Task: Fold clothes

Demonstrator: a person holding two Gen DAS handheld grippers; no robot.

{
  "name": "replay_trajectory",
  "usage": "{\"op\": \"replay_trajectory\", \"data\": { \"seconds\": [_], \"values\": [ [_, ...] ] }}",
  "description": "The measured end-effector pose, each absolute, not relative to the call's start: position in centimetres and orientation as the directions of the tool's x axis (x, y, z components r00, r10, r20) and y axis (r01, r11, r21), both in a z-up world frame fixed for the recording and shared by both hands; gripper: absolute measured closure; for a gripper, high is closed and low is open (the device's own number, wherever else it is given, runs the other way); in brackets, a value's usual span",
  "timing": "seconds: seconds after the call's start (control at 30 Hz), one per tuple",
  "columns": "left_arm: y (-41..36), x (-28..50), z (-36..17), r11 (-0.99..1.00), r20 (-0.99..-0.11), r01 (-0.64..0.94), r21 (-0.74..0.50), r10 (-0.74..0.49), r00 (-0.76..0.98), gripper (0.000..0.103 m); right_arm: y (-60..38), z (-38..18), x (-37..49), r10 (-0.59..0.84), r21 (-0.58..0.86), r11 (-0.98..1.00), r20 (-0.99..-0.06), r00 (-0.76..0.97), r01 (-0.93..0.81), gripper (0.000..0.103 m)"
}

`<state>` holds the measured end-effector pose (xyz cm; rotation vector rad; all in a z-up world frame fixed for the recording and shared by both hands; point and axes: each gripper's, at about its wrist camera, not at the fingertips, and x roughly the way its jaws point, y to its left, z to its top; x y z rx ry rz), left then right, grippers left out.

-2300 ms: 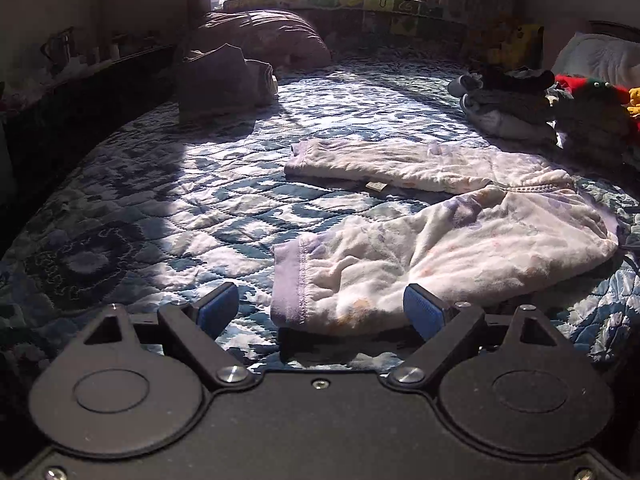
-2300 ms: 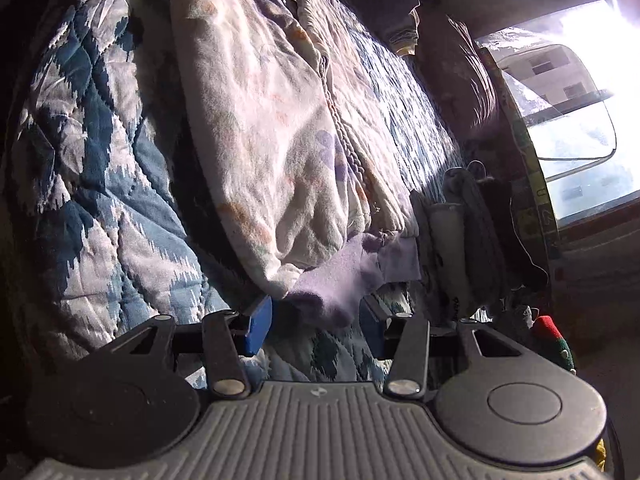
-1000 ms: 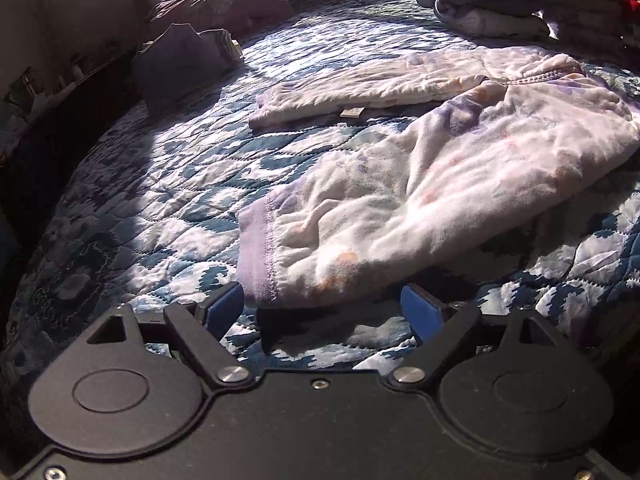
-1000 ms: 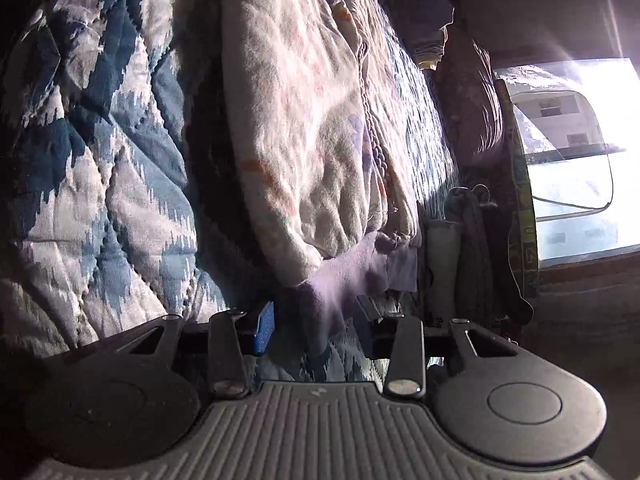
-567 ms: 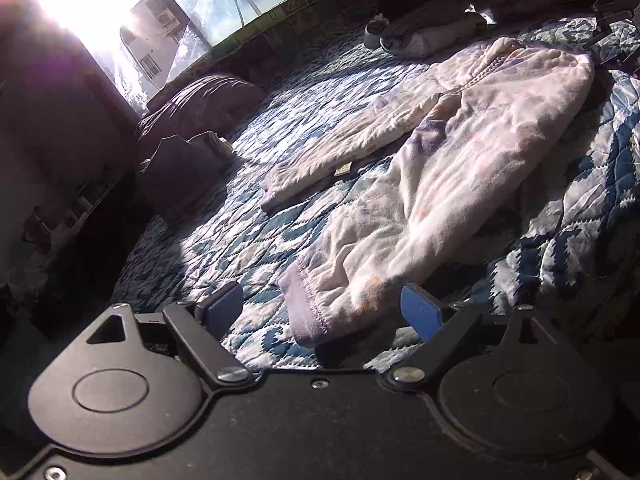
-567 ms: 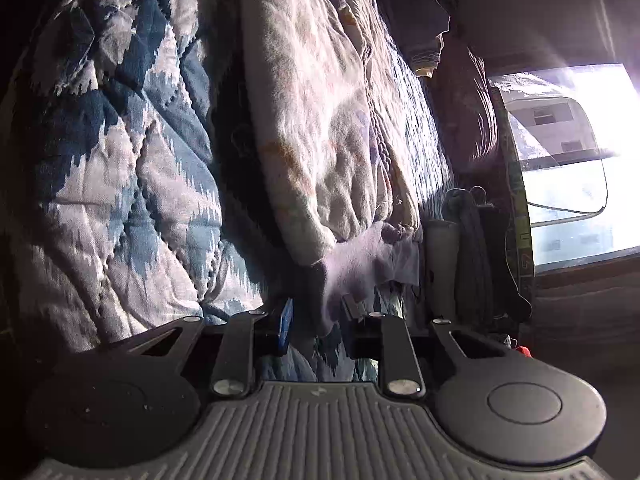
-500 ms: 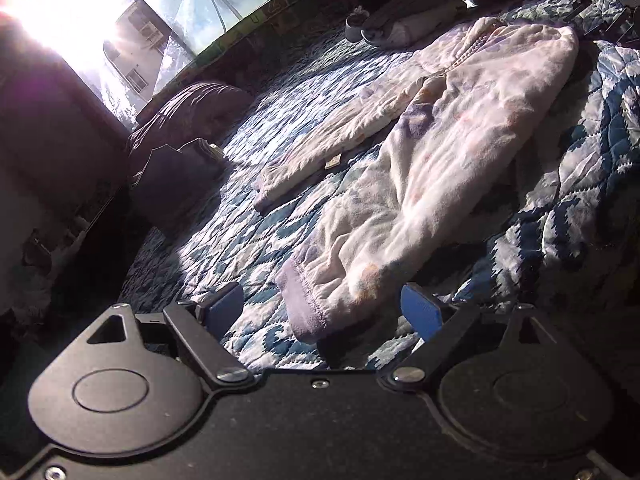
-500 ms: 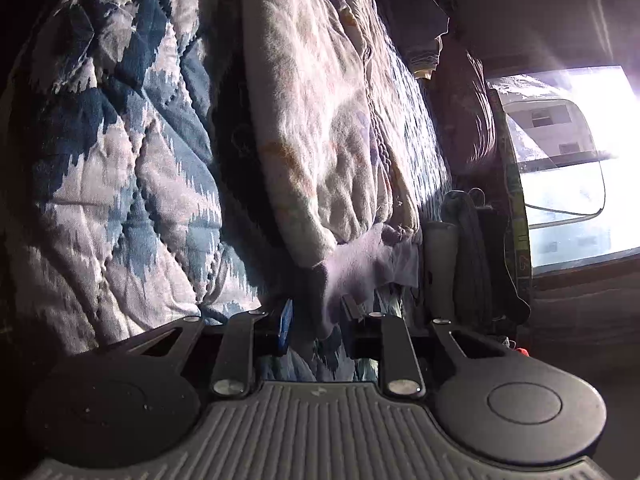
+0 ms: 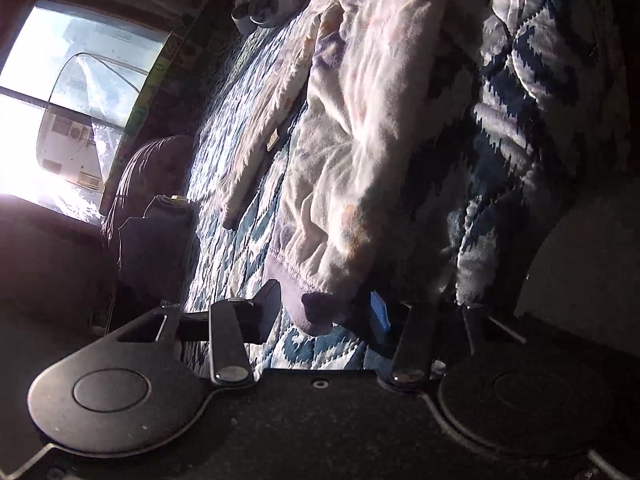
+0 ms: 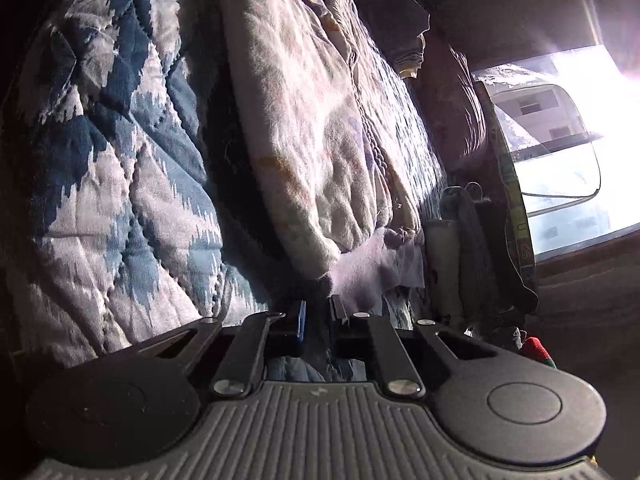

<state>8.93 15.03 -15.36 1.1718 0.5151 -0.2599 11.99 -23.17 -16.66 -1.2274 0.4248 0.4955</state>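
Two tongs are at work on one garment. Your left tongs point(image 9: 324, 312) stand spread, a lilac cuff point(image 9: 310, 312) of the pale fleece pyjama trousers point(image 9: 360, 120) lying between the jaws with a gap on either side, so nothing is gripped there that you can see. Ahead of those tongs the near leg runs away over the blue quilted bed point(image 9: 540, 80); the other leg point(image 9: 256, 148) lies apart to their left, toward the window point(image 9: 80, 92).

Your right tongs point(image 10: 318, 320) are nearly closed, and the lilac waistband point(image 10: 360, 264) comes down right at their tips. They look clenched on that edge, though the contact itself is in shadow.

As for progress: the trousers lie opened out, legs splayed, no crease laid across them, so the fold on this piece remains to be made. Beyond the right tongs, near the window, a stack of folded clothes point(image 10: 460, 260) sits on the bed.
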Motion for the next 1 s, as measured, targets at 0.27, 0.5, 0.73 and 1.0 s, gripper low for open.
{"op": "replay_trajectory", "data": {
  "seconds": [0.27,0.5,0.73,1.0],
  "values": [
    [14.8,7.9,-13.7,0.459,-0.453,0.364,0.811,0.097,0.886,0.093,-24.9,-12.9,10.7,0.157,-0.730,0.335,-0.581,0.799,-0.596,0.100],
    [15.0,7.0,-11.3,0.478,-0.438,0.354,0.804,0.074,0.896,0.094,-25.6,-11.5,8.5,0.160,-0.725,0.318,-0.593,0.789,-0.610,0.100],
    [15.6,9.4,-8.2,0.608,-0.429,0.310,0.731,0.055,0.902,0.094,-26.5,-9.1,10.0,0.188,-0.606,0.488,-0.630,0.754,-0.628,0.100],
    [16.5,17.1,-5.2,0.785,-0.483,0.291,0.547,0.012,0.875,0.094,-28.6,-4.8,16.7,0.238,-0.389,0.729,-0.626,0.742,-0.563,0.100]
  ]
}}
